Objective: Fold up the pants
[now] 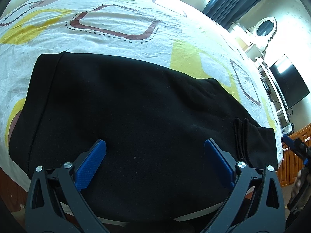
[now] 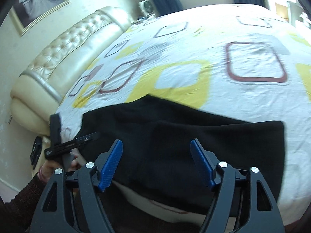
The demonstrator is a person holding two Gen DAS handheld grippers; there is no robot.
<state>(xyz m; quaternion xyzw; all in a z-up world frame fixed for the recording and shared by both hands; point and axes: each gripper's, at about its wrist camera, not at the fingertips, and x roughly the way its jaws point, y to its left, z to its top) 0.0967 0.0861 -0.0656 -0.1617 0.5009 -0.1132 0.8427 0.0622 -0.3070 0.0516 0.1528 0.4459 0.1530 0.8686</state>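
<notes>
Nearest, the left gripper (image 1: pixel 155 145) hangs over the black pants (image 1: pixel 136 116), its blue pads spread wide with nothing clamped between them, only cloth beneath. The right gripper (image 2: pixel 156 145) is likewise spread wide and empty above the same pants (image 2: pixel 184 145), at their other end. In the right wrist view a hand (image 2: pixel 50 169) in a dark sleeve holds the left tool at the bed's near edge. The pants lie folded into a broad flat block along the near edge of the bed (image 1: pixel 126 38), with a ribbed band showing at the right end. Beyond them the patterned sheet (image 2: pixel 252 62) stretches bare to the far edge. A tufted cream headboard (image 2: pixel 64 44) stands at one end, a dark screen (image 1: pixel 287 83) on the wall at the other.
</notes>
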